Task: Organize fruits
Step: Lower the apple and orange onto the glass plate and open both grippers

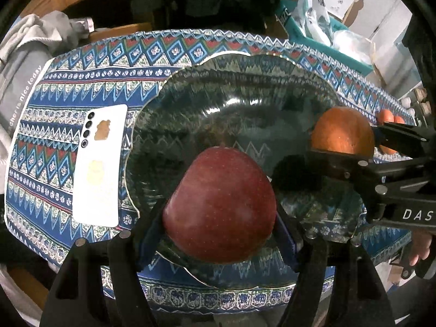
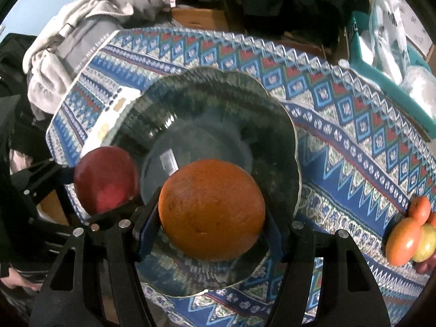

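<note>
two fruits are in our claws at once, both hanging over the glass bowl on the patterned worktop. the left claw is closed on the red apple, low and centre in the left wrist view, above the near part of the bowl. the right claw is clamped on the orange, centre of the right wrist view, over the bowl's middle; in the left wrist view the same orange sits at mid right.

we see three risks. both claws crowd one bowl, and in the right wrist view the apple sits just beside the right claw's left finger, so a careless move could knock the two together. both fruits are round and smooth, so if we let go from too high they may roll, bounce on the glass, or hop the scalloped rim. the bowl is glass, and a hard drop could chip it. a white phone lies just left of the bowl, partly under its rim in the right wrist view, and could be nudged if the bowl slides.

the apple's narrower end points toward the top of the frame, so we judge its long axis runs away from the camera along the fingers; no stalk shows. the orange is near round, and we cannot tell its axis. more fruit waits at the right edge.
</note>
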